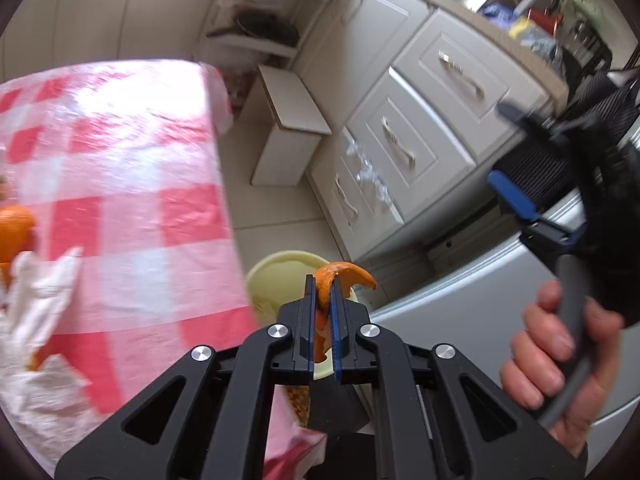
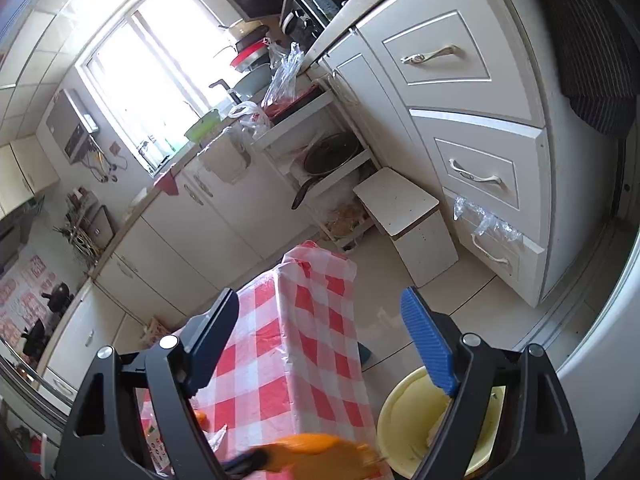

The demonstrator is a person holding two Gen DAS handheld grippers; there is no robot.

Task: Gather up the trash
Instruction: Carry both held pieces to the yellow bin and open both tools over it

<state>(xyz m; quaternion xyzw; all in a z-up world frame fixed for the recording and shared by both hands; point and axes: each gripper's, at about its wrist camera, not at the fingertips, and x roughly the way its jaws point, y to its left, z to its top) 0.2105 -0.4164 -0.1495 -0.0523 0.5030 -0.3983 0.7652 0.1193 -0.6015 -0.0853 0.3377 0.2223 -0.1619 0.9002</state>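
Note:
My left gripper [image 1: 324, 280] is shut on a curled strip of orange peel [image 1: 350, 271], which hangs over a pale yellow bin [image 1: 276, 276] on the floor beside the table. In the right wrist view the same peel [image 2: 316, 450] is an orange blur at the bottom edge, next to the yellow bin [image 2: 404, 420]. My right gripper [image 2: 320, 300] stands open with nothing between its blue pads. The left wrist view shows it too, the right gripper [image 1: 510, 152] held up at the right by a hand [image 1: 560, 360].
A table under a red-and-white checked cloth [image 1: 120, 200] carries an orange [image 1: 14, 232] and crumpled white tissue [image 1: 40, 292] at its left. White drawers [image 1: 420, 128] and a small white stool [image 2: 404, 208] stand on the tiled floor behind.

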